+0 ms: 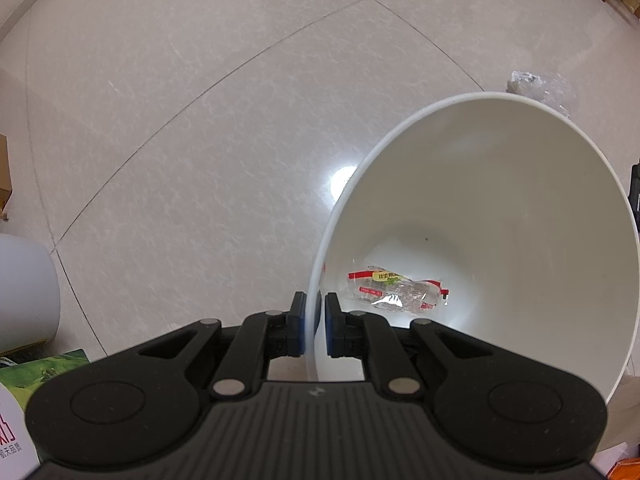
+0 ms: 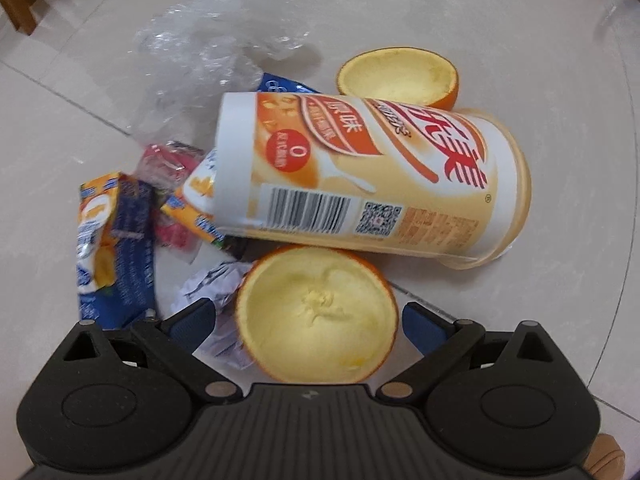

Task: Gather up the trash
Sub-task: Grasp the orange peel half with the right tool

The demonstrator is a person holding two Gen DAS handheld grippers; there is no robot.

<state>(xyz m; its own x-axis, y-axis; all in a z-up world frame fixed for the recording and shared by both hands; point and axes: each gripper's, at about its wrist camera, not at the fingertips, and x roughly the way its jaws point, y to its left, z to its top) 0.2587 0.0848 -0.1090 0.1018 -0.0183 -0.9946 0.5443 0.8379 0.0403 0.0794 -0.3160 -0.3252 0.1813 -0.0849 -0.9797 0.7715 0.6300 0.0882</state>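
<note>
1. Tiled floor (image 1: 200, 140): pale, glossy; holds everything here.
2. White bin (image 1: 500, 208): left gripper (image 1: 313, 322) is clamped on its rim, jaws nearly together with only the thin wall between them. One clear wrapper (image 1: 396, 292) with red print lies at the bottom; otherwise empty.
3. Trash pile, right wrist view: a printed drink cup (image 2: 372, 180) lies on its side in the middle, clear plastic film (image 2: 200, 48) behind it, snack packets (image 2: 112, 240) and crumpled paper (image 2: 216, 288) at its left.
4. Two orange peel halves, hollow side up: far one (image 2: 396, 80) beyond the cup, near one (image 2: 316, 312) just in front of it.
5. Right gripper (image 2: 308, 320): jaws spread wide, straddling the near peel half; pads appear clear of it, nothing held.
6. Step in hand (judgement): reaching for the near peel; collection barely begun.
7. Next move calls for settling lower, closing gently across the rind so it does not buckle, then lifting it over to the bin.
</note>
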